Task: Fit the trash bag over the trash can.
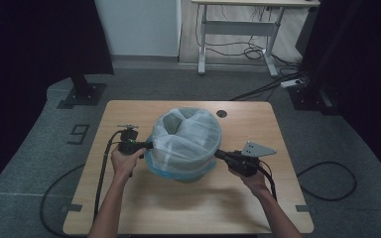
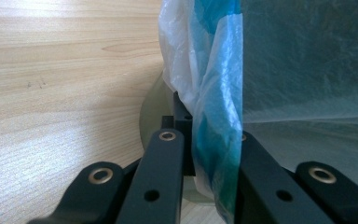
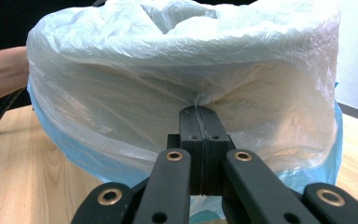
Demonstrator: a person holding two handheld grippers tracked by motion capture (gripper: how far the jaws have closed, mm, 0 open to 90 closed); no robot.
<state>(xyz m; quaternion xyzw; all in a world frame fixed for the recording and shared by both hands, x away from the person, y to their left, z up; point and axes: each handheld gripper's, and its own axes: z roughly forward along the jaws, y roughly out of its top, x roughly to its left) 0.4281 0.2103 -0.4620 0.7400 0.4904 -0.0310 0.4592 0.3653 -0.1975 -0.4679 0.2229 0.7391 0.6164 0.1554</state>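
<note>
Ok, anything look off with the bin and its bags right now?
Nothing spilled or torn. The bin wears two liners: a white bag over a blue bag that peeks out unevenly below. The left gripper and right gripper each pinch bag film at opposite sides.

Table surface, one bin on it.
Light wood-grain table [image 1: 188, 208] with rounded corners and a small round dark hole [image 1: 222, 113] near its far edge. A round bin [image 1: 191, 174] stands directly on it, about centre, wrapped in a white plastic bag [image 1: 186, 136] over a blue one [image 1: 155, 166]. The table stands on grey carpet floor [image 1: 34, 148].
</note>
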